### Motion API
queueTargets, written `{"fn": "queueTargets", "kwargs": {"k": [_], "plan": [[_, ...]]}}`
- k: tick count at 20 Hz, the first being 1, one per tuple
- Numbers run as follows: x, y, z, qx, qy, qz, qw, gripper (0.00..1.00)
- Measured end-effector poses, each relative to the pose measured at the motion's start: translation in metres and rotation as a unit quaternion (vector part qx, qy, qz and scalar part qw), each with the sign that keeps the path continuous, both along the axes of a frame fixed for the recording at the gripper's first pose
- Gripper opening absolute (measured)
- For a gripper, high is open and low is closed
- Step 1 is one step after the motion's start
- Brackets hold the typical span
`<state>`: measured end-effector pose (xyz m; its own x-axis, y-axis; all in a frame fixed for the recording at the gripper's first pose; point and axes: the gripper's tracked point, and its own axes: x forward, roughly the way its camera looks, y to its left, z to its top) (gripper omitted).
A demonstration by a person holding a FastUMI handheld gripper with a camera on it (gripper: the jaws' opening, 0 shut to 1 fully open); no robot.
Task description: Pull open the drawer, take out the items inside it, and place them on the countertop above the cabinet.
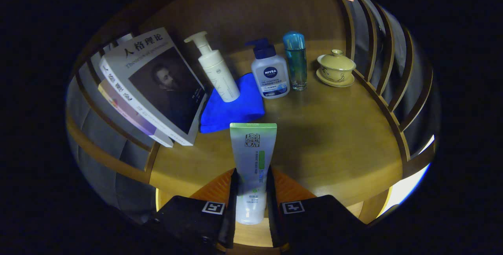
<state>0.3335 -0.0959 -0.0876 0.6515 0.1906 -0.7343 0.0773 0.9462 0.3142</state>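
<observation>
A green-and-white tube (pixel 252 168) is being gripped between both fingers of the gripper (pixel 251 204) and held over the wooden countertop (pixel 334 141), just short of the blue cloth (pixel 235 105). The removal step is judged done; setting the tube down is being awaited.

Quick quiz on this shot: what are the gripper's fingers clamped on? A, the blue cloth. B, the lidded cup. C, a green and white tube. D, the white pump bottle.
C: the gripper has both fingers pressed against the sides of the green and white tube, held above the wooden countertop.
</observation>
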Motion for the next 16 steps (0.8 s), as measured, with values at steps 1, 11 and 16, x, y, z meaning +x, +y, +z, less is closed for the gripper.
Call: {"fn": "queueTargets", "kwargs": {"k": [1, 11, 16], "plan": [[0.004, 0.001, -0.003, 0.005, 0.002, -0.005, 1.0, 0.38], [0.01, 0.008, 0.007, -0.005, -0.037, -0.016, 0.999, 0.51], [-0.011, 0.005, 0.058, -0.053, -0.145, -0.006, 0.988, 0.87]]}}
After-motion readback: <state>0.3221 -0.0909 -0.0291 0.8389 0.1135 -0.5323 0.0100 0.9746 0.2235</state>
